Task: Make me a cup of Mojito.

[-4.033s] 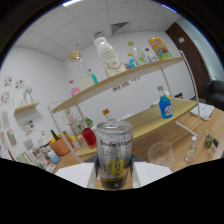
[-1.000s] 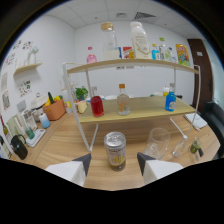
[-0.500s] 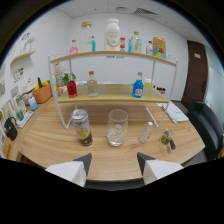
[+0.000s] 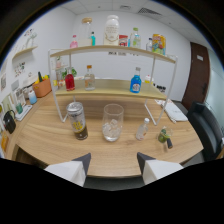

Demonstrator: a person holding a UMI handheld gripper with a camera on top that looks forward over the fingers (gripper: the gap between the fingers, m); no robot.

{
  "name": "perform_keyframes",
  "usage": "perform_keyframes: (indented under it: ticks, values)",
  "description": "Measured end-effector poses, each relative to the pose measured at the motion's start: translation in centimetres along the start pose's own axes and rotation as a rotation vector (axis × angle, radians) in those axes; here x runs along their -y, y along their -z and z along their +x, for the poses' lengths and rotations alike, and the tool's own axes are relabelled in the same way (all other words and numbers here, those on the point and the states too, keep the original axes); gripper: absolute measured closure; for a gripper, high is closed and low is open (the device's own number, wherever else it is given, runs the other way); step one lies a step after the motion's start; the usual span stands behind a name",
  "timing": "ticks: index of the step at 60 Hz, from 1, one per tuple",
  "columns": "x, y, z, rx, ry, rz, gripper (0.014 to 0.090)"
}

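Note:
My gripper is open with nothing between its fingers, held back from the wooden table. Beyond the fingers stands a clear glass with ice in it. A soda water can stands upright just left of the glass. To the right of the glass is a small clear bottle, and further right lie some green lime pieces or mint beside a dark tool.
A two-level white-framed wooden shelf stands behind the glass, carrying a blue bottle, a red bottle, a clear bottle and several containers on top. Small items crowd the far left of the table. A dark chair sits right.
The can, earlier between the fingers, now stands on the table left of the glass. The gripper has let go, pulled back and swung right, so the glass sits centred ahead.

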Motion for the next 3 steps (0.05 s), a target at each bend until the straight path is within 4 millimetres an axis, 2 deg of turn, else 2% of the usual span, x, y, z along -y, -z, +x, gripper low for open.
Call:
perform_keyframes:
  ticks: [3]
  values:
    - [0.09, 0.01, -0.14, 0.008, 0.000, 0.002, 0.0188]
